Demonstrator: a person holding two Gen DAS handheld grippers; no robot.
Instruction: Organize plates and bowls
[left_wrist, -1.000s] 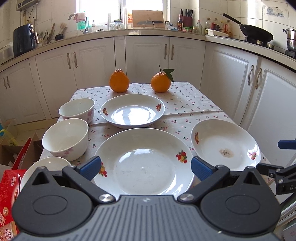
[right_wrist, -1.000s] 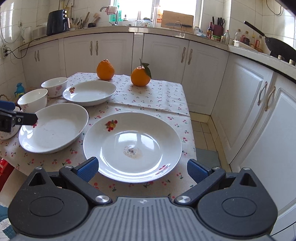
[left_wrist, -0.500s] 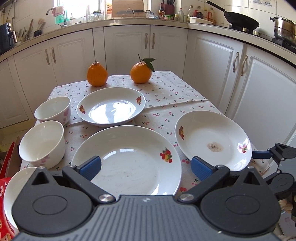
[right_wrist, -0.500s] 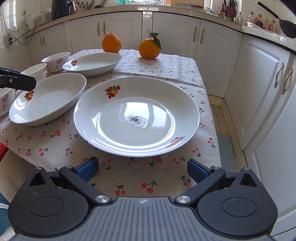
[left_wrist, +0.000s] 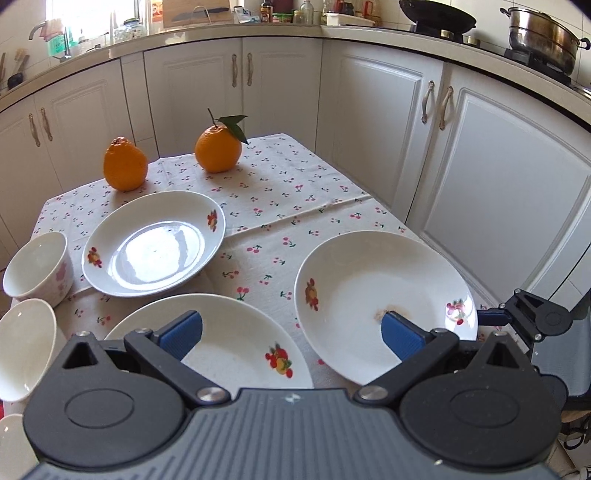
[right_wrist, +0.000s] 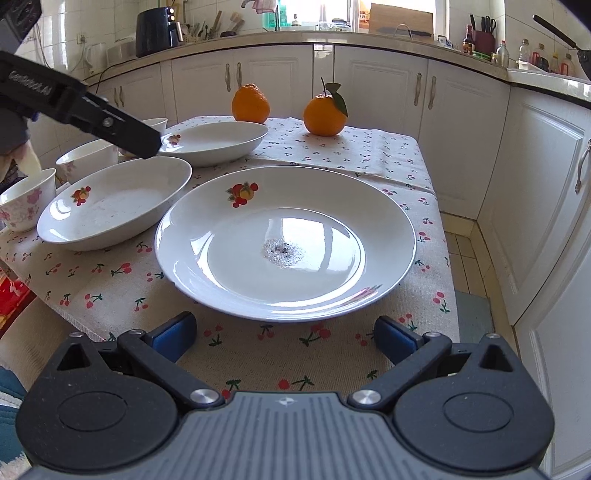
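Note:
Three white fruit-print plates lie on the cherry-print tablecloth. In the right wrist view the right plate with a grey smudge lies just ahead of my open, empty right gripper. The middle plate lies to its left and the far plate behind. In the left wrist view my open, empty left gripper hovers over the gap between the middle plate and the right plate. White bowls stand at the left edge.
Two oranges stand at the table's far end. White kitchen cabinets run behind and to the right. The other gripper shows at the right of the left wrist view. A red box sits below the table's left side.
My left gripper has moved right and forward, from above the middle plate toward the right plate. My right gripper has moved in closer and lower to the right plate's near rim.

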